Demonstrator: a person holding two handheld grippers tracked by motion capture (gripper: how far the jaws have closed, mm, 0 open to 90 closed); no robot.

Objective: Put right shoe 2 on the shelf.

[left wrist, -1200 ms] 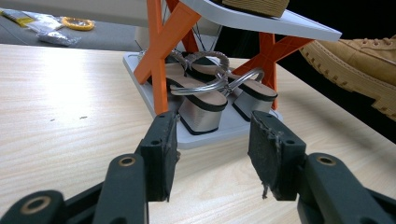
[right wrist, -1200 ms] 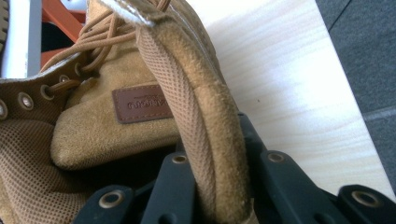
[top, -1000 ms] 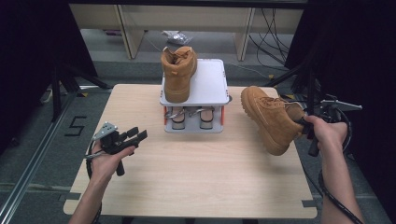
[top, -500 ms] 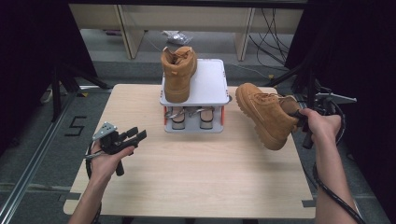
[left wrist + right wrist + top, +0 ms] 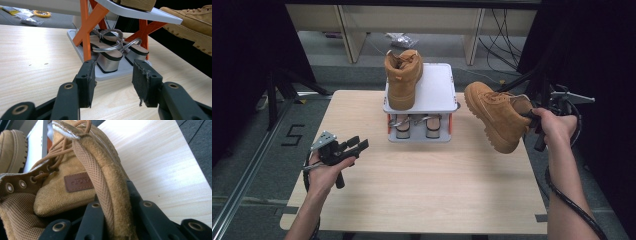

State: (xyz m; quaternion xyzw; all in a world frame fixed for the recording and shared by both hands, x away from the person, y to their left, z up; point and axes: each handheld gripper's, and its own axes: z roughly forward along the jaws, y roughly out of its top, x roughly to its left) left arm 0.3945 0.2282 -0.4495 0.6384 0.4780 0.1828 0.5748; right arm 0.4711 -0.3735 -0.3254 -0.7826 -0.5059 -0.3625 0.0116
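Tan suede lace-up boot (image 5: 496, 116): held in the air over the right edge of the pale wooden tabletop (image 5: 422, 195), toe toward the rack. Listed left to right. Left tongs (image 5: 357, 146): released, nothing between the pads, low over the tabletop's left part. White two-tier shoe rack with orange legs (image 5: 437, 87): matching tan boot (image 5: 403, 77) on its top shelf, silver heeled sandals (image 5: 110, 53) on its lower one. Right tongs (image 5: 113, 225): clenched on the held boot's padded collar.
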